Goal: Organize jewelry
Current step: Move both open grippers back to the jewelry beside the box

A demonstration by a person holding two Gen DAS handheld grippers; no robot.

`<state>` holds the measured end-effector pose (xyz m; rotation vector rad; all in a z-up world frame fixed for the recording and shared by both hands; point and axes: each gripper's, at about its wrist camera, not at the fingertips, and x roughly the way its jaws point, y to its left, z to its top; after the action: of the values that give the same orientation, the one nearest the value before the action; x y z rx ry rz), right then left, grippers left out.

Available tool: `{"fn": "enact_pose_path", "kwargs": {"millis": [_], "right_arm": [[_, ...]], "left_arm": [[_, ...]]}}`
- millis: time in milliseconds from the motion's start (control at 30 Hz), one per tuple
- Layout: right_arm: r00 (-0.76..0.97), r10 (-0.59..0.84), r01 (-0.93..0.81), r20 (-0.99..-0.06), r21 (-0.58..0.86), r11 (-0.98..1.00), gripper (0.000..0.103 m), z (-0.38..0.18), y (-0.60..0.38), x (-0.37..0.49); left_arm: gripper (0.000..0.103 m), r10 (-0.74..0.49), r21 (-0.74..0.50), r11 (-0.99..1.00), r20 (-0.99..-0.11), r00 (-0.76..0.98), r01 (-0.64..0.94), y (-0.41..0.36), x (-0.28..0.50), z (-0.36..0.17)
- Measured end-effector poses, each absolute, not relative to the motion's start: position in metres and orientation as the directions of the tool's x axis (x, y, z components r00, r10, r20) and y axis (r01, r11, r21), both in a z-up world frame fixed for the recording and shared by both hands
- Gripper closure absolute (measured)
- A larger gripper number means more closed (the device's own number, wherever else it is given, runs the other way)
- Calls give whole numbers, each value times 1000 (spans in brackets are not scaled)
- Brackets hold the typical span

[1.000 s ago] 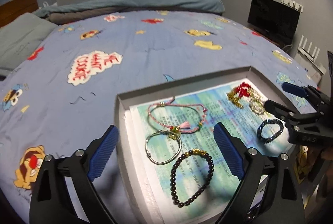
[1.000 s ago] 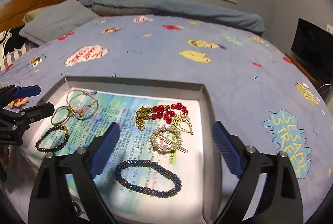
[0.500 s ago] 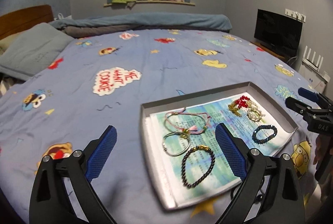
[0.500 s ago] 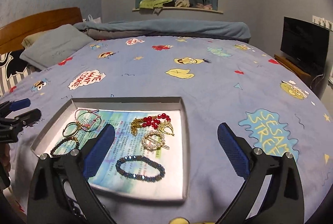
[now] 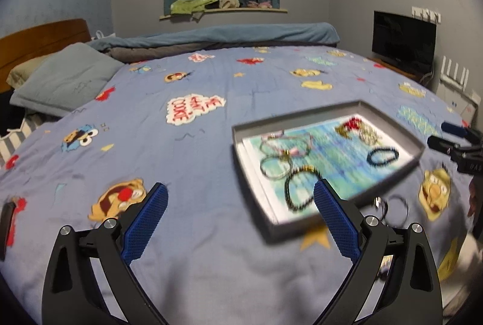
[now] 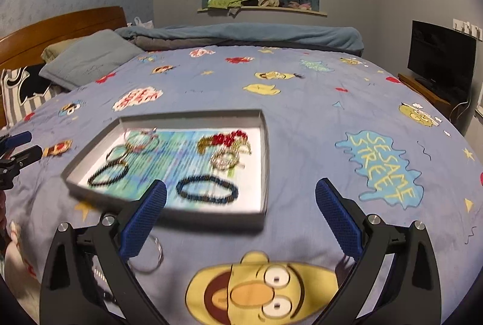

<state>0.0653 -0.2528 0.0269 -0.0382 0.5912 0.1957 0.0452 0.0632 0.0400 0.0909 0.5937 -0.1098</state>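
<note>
A grey tray [image 5: 238, 133] lies on the blue bedspread, also in the right wrist view [image 6: 264, 162]. In it lie several pieces: a dark bead bracelet [image 5: 302, 189], a silver bangle [image 5: 275, 168], a pink cord bracelet [image 5: 286, 143], a red-and-gold piece [image 5: 351, 125], and a blue bead bracelet [image 6: 206, 189]. A loose silver ring [image 6: 149, 257] lies on the bedspread in front of the tray, also in the left wrist view [image 5: 395, 208]. My left gripper [image 5: 240, 222] is open and empty, near the tray's near left. My right gripper [image 6: 240, 222] is open and empty, in front of the tray.
Pillows [image 5: 63, 77] and a wooden headboard [image 6: 60, 29] are at the far left. A rolled blanket [image 5: 229, 36] lies across the far side. A black TV [image 6: 440, 53] stands on the right. The bedspread [image 5: 181, 162] spreads wide left of the tray.
Both grippers have pulled back and up from the tray, which now looks smaller and farther. A loose silver ring has come into view in front of the tray. Both stay open.
</note>
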Motion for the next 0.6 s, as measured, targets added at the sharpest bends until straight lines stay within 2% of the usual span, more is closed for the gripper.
{"fn": "enact_pose_path", "kwargs": {"millis": [133,367,600], "right_arm": [[798,201,-238,-568,10,971,5,21,-247,49],[753,262,-323,-604,9,946,5,2,-229,27],[715,283,-330,-640,47,943,5,-21,-219,28]], "left_arm": [[7,-84,82,984,-580,811,161,55,30,28],[7,-163,19,975,-611,775,221,42,10,1],[7,-212,41,951,-636,742,307,14,-1,-19]]}}
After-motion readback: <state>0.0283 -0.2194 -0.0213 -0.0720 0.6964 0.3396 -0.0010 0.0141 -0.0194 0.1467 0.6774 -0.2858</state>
